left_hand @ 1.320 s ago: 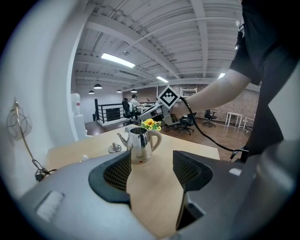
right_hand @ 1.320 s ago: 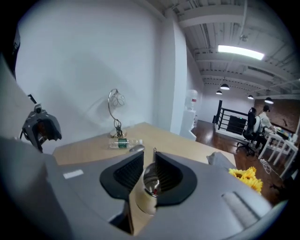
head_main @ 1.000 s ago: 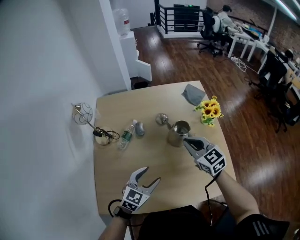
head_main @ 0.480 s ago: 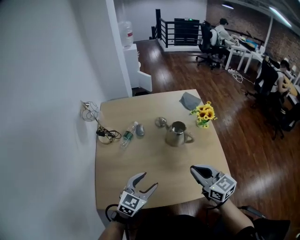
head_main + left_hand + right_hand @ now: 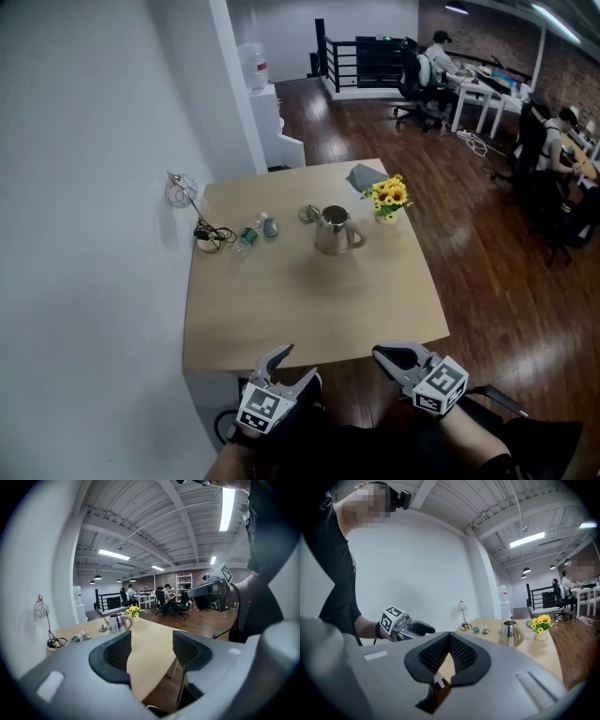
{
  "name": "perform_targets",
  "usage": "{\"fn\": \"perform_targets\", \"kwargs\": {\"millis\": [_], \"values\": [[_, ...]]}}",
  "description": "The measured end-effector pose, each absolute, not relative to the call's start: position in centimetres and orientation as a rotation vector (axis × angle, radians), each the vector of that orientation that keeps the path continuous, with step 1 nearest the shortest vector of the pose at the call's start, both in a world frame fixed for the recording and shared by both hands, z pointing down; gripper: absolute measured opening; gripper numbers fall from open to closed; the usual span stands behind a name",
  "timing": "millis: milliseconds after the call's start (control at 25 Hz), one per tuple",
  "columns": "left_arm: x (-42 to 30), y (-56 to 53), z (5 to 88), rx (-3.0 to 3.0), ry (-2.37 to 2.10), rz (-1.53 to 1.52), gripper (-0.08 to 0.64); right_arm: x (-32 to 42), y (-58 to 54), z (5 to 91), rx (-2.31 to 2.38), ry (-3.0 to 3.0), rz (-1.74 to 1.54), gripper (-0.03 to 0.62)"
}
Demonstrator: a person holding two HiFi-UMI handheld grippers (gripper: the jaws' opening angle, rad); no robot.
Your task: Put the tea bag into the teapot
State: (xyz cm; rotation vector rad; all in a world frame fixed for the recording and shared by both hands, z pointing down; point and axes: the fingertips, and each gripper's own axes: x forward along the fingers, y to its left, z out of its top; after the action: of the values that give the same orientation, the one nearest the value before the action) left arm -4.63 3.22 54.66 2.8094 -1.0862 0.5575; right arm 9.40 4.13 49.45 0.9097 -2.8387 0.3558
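Observation:
The steel teapot [image 5: 333, 231] stands upright on the wooden table [image 5: 309, 309], toward its far side, with its lid [image 5: 308, 214] lying just left of it. The teapot also shows far off in the left gripper view [image 5: 116, 622] and in the right gripper view [image 5: 509, 633]. I see no tea bag in any view. My left gripper [image 5: 298, 364] is open and empty, off the table's near edge. My right gripper [image 5: 382, 354] is shut, pads [image 5: 461, 652] together, also short of the table. A small white tab [image 5: 439, 684] shows below its pads; I cannot tell what it is.
Yellow flowers in a small vase [image 5: 387, 197] and a grey cloth [image 5: 364, 176] sit at the table's far right. A plastic bottle [image 5: 247, 234], a small grey object [image 5: 270, 226] and a coiled cable [image 5: 211, 234] lie at the far left by the white wall. People sit at desks far behind.
Both grippers have drawn back from over the table to beyond its near edge. The right gripper, beside the teapot one second ago, is now far from it. The table looks farther away.

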Motion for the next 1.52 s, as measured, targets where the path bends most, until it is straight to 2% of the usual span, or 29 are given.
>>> {"fn": "perform_targets", "kwargs": {"millis": [240,560,1040,1520], "values": [[-3.1,10.7,53.8,2.791,-1.084,0.610,0.273,11.1,11.2,49.3,0.877,-2.854,0.422,0.008],[-3.0,15.3,52.3,2.792,-1.072,0.616,0.273,10.8,16.2,49.5,0.859,-2.881,0.510,0.008],[-5.6,19.0,51.6,2.837,-1.005,0.608,0.273,6.8,18.8,46.8,0.909,-2.895,0.439,0.008],[-7.5,19.9,51.1,2.869,-1.017,0.596,0.273,5.8,19.9,46.2,0.979,-2.890,0.416,0.008]]}}
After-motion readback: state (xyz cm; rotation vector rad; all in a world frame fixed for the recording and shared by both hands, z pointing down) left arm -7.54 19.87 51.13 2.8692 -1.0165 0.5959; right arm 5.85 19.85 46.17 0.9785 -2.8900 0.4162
